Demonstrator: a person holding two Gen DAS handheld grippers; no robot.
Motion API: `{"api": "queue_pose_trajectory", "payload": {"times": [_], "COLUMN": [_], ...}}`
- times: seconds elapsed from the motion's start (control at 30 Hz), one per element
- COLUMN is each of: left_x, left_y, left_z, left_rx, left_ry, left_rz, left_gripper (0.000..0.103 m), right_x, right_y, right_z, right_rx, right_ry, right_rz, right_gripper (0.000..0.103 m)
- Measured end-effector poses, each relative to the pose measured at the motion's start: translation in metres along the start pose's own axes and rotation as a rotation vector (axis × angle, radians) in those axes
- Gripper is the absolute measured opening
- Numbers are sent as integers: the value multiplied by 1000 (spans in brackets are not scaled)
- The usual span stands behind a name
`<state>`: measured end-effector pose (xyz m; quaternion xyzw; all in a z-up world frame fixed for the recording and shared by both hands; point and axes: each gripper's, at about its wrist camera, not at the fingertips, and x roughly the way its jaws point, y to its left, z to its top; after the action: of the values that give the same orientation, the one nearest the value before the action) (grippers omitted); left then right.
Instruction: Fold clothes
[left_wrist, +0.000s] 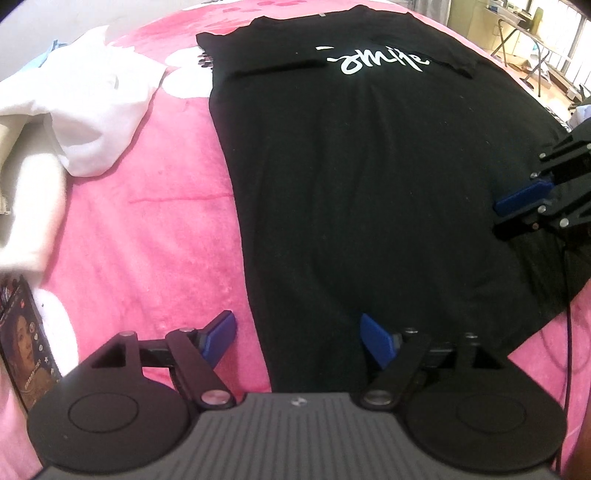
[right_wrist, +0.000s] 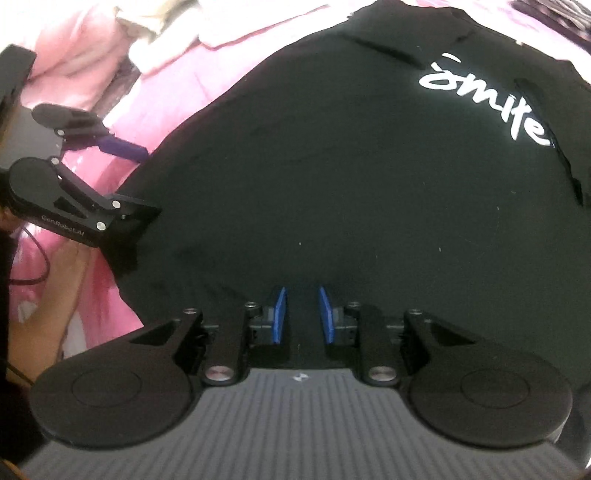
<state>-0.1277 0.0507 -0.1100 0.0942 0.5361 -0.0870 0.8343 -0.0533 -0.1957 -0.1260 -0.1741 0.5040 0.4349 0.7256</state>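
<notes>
On the pink blanket (left_wrist: 147, 229), black T-shirt (left_wrist: 369, 203) lies lengthwise, collar away

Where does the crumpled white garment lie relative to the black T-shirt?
In the left wrist view, the crumpled white garment lies on the pink blanket, left of the black T-shirt and apart from it.

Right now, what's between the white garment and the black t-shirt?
In the left wrist view, only bare pink blanket separates the white garment from the black t-shirt; nothing else lies in that gap.
</notes>
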Motion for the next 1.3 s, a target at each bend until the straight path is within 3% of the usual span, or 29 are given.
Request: {"api": "queue_pose_trajectory", "payload": {"times": [0.13,0.47,1.07,1.3], "left_x": [-1,-4,-8,-12], "left_y": [1,0,-8,-12], "left_z": [-2,-6,-6,-4], "left_rx": [6,18,22,16], "left_ry": [1,16,43,58], "left_rz": [-5,-10,29,51], "left_gripper": [79,84,86,86], "right_x": [-1,0,-17,-31], "right_y": [-4,2,21,35], "right_z": [-3,-4,-47,-62], "right_rx": [49,27,91,96], "right_ry": [9,50,128,148], "right_rz": [12,4,30,-27], "right_gripper": [19,22,23,24]}}
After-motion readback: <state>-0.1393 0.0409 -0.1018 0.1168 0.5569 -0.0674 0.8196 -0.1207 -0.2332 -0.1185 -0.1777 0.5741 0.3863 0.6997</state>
